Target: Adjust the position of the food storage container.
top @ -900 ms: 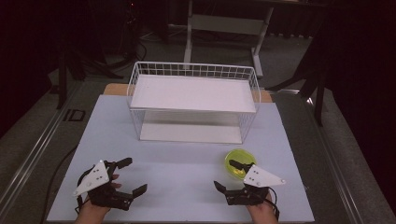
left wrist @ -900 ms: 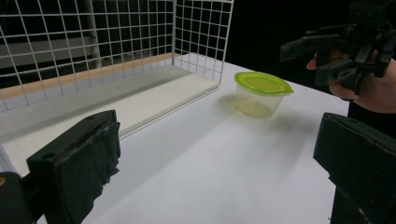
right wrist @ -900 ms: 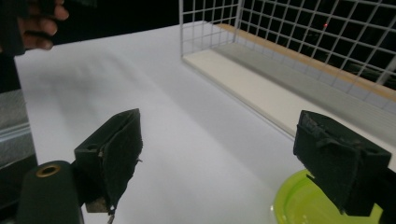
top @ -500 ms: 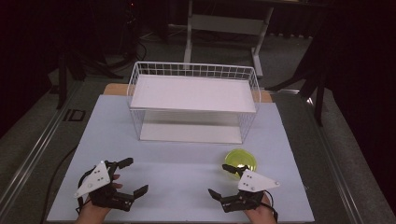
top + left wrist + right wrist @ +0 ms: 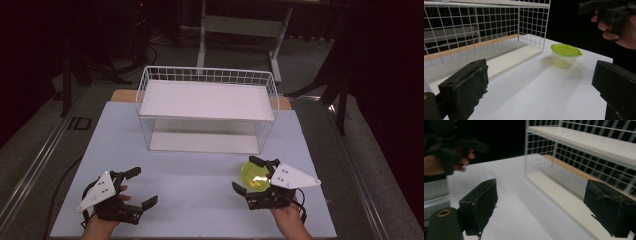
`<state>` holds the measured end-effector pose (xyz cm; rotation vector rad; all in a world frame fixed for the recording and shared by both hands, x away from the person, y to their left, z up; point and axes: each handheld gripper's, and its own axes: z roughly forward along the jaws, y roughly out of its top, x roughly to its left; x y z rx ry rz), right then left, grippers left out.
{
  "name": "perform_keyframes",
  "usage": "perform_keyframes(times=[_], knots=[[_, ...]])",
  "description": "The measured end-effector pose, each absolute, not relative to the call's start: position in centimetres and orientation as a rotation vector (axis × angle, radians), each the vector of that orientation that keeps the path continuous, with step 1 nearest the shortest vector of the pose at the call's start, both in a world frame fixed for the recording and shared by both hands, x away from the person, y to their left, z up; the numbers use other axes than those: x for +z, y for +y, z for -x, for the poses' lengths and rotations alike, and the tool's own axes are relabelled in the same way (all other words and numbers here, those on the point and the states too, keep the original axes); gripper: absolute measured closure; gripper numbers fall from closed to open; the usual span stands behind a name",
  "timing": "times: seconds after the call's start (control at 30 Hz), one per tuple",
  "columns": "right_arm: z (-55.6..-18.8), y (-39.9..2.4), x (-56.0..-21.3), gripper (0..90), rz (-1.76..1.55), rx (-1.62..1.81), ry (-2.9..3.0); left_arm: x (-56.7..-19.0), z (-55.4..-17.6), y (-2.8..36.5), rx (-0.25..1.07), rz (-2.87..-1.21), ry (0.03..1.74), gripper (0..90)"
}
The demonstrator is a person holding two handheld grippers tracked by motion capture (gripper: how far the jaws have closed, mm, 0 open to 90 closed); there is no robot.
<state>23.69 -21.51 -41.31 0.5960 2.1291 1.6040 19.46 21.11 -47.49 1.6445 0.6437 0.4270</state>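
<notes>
A clear tub with a yellow-green lid point(image 5: 254, 176) point(image 5: 565, 55) stands on the white table point(image 5: 190, 170), in front of the right end of the wire rack point(image 5: 207, 100). My right gripper point(image 5: 245, 175) is open, its jaws reaching leftward over the tub in the high view and covering its right edge. The right gripper view has the right gripper point(image 5: 544, 207) with nothing between its pads, facing the rack point(image 5: 579, 157). My left gripper point(image 5: 142, 187) point(image 5: 540, 87) is open and empty at the near left, pointed toward the tub.
The white wire rack point(image 5: 486, 32) has an upper shelf and a lower board, both bare. A wooden strip runs behind the rack. The floor around the table is dark, and a desk frame point(image 5: 240, 30) stands beyond it.
My right gripper has moved forward and turned left, from just in front of the tub to overlapping it. The left gripper has barely shifted.
</notes>
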Motion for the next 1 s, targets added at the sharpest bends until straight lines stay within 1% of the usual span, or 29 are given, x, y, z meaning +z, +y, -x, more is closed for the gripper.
perform_keyframes(times=[0.27, 0.37, 0.43, 0.53, 0.57, 0.6, 0.63, 0.67, 0.73, 0.83, 0.87, 0.9, 0.93, 0.97, 1.0], knots=[[-26.1, -23.7, -41.6, 11.3, -0.74, 1.553, 2.096, -47.6, -19.5, 20.7, 0.406, -1.665, 0.626, 1.4], [-27.3, -24.8, -42.4, 11.2, -0.842, 1.493, 2.051, -47.7, -19.5, 20.6, 0.404, -1.668, 0.627, 1.4], [-27.9, -25.5, -43.0, 13.4, -0.874, 1.459, 2.061, -47.7, -19.5, 20.6, 0.4, -1.668, 0.63, 1.4], [-28.3, -26.2, -43.8, 14.3, -0.917, 1.406, 2.045, -47.7, -19.5, 20.5, 0.4, -1.671, 0.625, 1.4], [-28.6, -27.0, -44.3, 25.2, -0.958, 1.368, 2.042, -47.7, -19.5, 20.5, 0.399, -1.672, 0.624, 1.4], [-28.8, -27.5, -44.6, 33.1, -0.964, 1.374, 2.055, -47.7, -19.5, 20.5, 0.398, -1.673, 0.624, 1.4], [-28.9, -27.9, -44.8, 35.7, -0.976, 1.371, 2.067, -47.8, -19.5, 20.5, 0.397, -1.673, 0.625, 1.4], [-29.0, -28.2, -45.1, 41.9, -0.982, 1.346, 2.069, -47.8, -19.5, 20.5, 0.393, -1.673, 0.625, 1.4], [-29.1, -28.8, -45.7, 51.0, -0.992, 1.304, 2.075, -47.8, -19.6, 20.5, 0.391, -1.677, 0.623, 1.4], [-29.1, -29.6, -46.8, 59.4, -1.02, 1.215, 2.095, -47.8, -19.6, 20.4, 0.389, -1.675, 0.622, 1.4], [-29.1, -29.6, -46.8, 59.4, -1.02, 1.215, 2.095, -47.8, -19.5, 20.4, 0.39, -1.677, 0.62, 1.4], [-29.0, -30.2, -47.5, 63.5, -1.05, 1.204, 2.109, -47.8, -19.5, 20.3, 0.389, -1.677, 0.618, 1.4], [-29.0, -30.2, -47.5, 63.5, -1.05, 1.204, 2.109, -47.8, -19.5, 20.3, 0.389, -1.677, 0.619, 1.4], [-28.9, -30.8, -48.1, 70.4, -1.072, 1.192, 2.117, -47.8, -19.5, 20.3, 0.388, -1.678, 0.619, 1.4], [-28.9, -31.1, -48.3, 73.8, -1.082, 1.176, 2.119, -47.8, -19.5, 20.3, 0.391, -1.679, 0.619, 1.4]])
